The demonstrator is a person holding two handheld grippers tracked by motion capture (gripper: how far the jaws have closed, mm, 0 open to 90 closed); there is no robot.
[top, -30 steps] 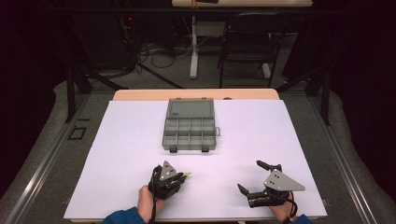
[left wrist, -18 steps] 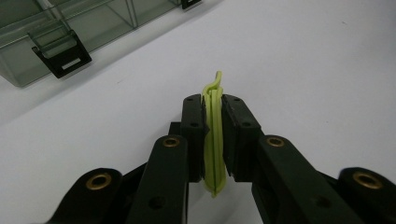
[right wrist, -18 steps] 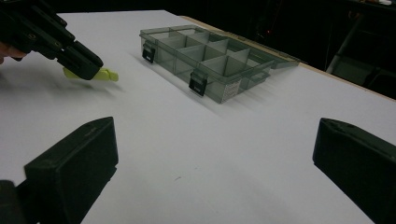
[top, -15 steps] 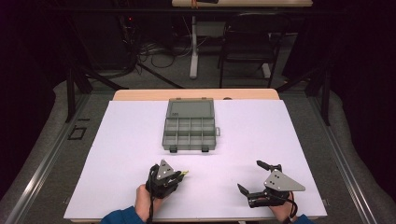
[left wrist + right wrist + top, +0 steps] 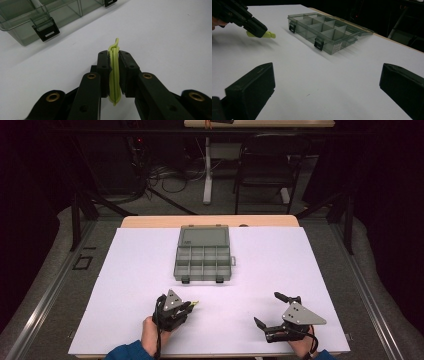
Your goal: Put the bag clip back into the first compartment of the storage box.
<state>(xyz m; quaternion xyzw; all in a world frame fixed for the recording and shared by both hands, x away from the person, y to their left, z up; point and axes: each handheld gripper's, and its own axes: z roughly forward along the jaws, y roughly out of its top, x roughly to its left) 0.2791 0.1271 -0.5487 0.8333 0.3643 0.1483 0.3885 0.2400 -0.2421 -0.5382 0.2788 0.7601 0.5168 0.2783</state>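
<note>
Nothing has shifted since a second ago: both my grippers sit where they were.

My left gripper (image 5: 187,306) is clenched on the yellow-green clip (image 5: 114,72), near the table's (image 5: 300,270) front edge; its long axis runs along the jaws, curled tip pointing out toward the open organizer box (image 5: 202,255). My right gripper (image 5: 267,312) hangs wide open, well apart to the right.
</note>
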